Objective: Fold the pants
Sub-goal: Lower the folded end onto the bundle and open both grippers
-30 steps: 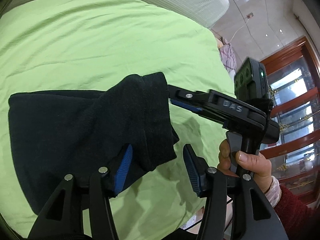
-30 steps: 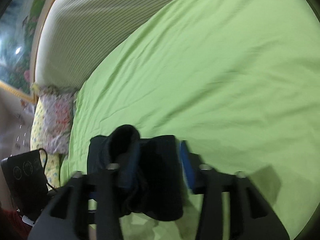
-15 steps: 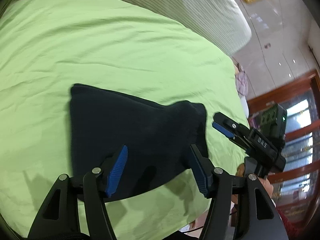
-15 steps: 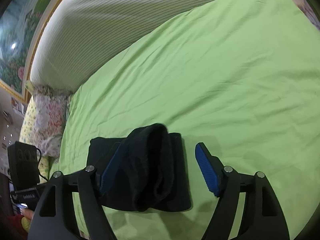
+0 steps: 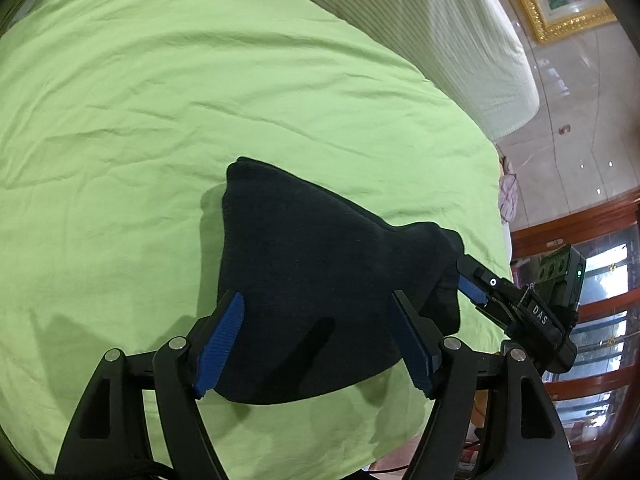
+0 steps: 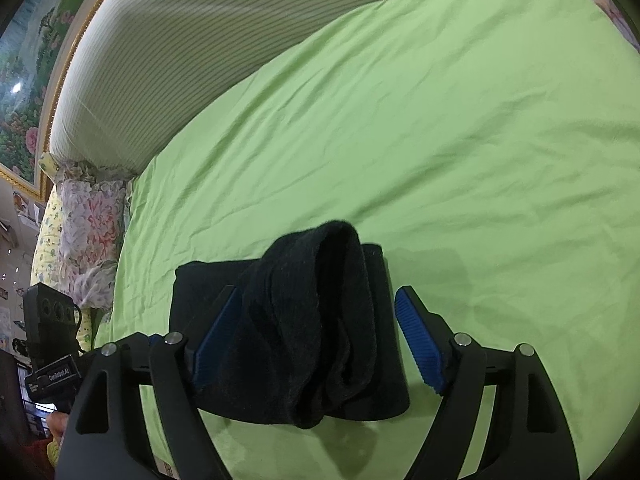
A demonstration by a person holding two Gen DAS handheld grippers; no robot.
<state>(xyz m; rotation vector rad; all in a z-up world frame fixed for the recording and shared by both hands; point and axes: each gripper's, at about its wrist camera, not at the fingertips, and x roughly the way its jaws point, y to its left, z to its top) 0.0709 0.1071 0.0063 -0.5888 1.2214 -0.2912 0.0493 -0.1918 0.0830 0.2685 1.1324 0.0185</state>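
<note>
Currently, folded pants (image 5: 312, 300) lie near the green sheet's (image 5: 160, 120) front edge. Left gripper (image 5: 320, 336) and right gripper (image 6: 320, 340) jaws, just opening, straddle them unpinched; bare sheet lies beyond.

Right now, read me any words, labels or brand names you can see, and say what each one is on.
"DAS": on the body of the right gripper, seen from the left wrist.
A white label on the left gripper's body, seen from the right wrist: too small to read surely.
Nothing readable on the pants.

"DAS" in white letters on the right gripper (image 5: 472, 288) body, small unclear label on the left gripper (image 6: 52, 376) body
</note>
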